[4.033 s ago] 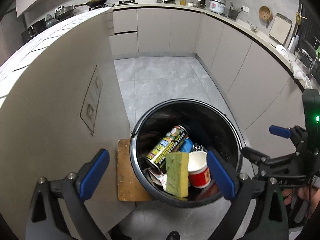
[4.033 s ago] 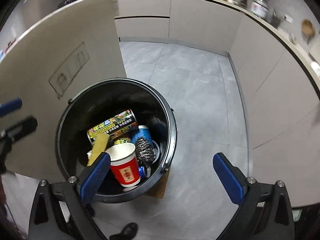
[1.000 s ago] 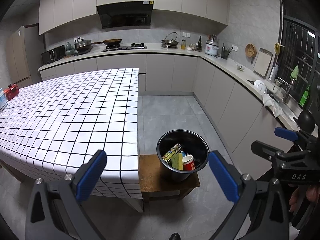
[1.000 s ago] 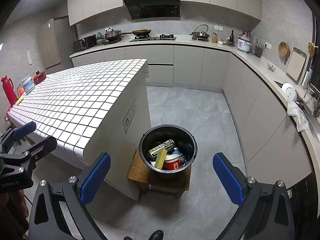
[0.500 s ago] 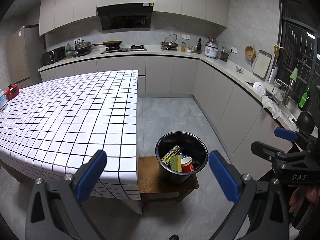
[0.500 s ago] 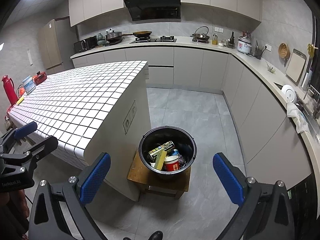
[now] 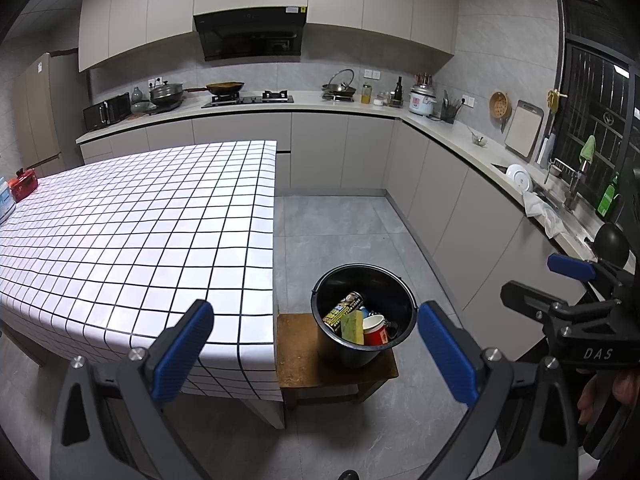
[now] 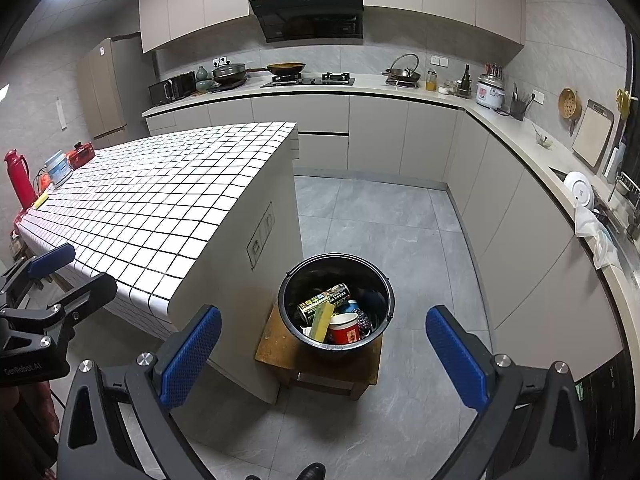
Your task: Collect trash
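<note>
A black bucket (image 7: 404, 300) (image 8: 292, 276) stands on a low wooden stool (image 7: 298, 360) (image 8: 276, 348) beside the tiled island. In it lie a printed can (image 7: 342, 307) (image 8: 324, 297), a yellow-green sponge (image 7: 352, 327) (image 8: 322, 320), a red paper cup (image 7: 375, 330) (image 8: 345, 328) and other trash. My left gripper (image 7: 314, 354) is open and empty, held high and back from the bucket. My right gripper (image 8: 322, 356) is open and empty, also well back. Each gripper shows at the edge of the other's view (image 7: 568, 280) (image 8: 52, 272).
The white-tiled island (image 7: 140, 240) (image 8: 160, 208) fills the left; a red thermos (image 8: 18, 178) and small containers stand at its far end. Grey counters with a stove (image 7: 248, 99), a rice cooker (image 7: 421, 101) and a sink (image 7: 556, 204) run along the back and right. Grey floor (image 8: 380, 224) lies between.
Four seconds ago both grippers hung close over the bucket; they have pulled up and back. Over the last second the views have hardly shifted. Both jaws have stayed open.
</note>
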A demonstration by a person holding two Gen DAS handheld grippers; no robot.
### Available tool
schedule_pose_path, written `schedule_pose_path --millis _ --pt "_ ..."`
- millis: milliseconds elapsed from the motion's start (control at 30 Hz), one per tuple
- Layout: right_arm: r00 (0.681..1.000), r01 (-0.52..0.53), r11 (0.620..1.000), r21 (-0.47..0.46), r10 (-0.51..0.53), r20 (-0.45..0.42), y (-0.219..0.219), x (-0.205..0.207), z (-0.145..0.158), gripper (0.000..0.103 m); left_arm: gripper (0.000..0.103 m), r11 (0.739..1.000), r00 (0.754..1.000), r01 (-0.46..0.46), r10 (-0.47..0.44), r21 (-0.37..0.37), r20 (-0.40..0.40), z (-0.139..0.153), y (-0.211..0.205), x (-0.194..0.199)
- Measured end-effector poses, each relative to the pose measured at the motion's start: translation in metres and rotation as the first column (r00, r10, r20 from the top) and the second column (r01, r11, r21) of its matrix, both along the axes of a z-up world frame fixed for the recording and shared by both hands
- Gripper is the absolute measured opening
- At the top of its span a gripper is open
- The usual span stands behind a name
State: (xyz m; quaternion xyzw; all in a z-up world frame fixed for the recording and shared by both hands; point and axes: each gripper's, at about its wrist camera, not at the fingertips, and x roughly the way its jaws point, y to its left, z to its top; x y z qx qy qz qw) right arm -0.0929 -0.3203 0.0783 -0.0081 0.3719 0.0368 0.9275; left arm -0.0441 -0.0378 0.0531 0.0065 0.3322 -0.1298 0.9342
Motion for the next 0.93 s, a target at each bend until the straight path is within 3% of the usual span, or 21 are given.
schedule_pose_path --millis 533,933 --pt "1.0 -0.001 1.0 -0.004 0.001 -0.01 -0.0029 0.0033 -0.0019 0.103 0.102 1.0 1.0 -0.006 0.006 -0.009 0.005 -0.0031 -0.001 0.0012" --pt "1.0 -0.002 1.0 -0.002 0.002 -0.007 -0.0045 0.0031 -0.0033 0.103 0.102 0.998 1.0 0.006 -0.007 -0.065 -0.017 -0.0061 -0.0034 -0.0004"
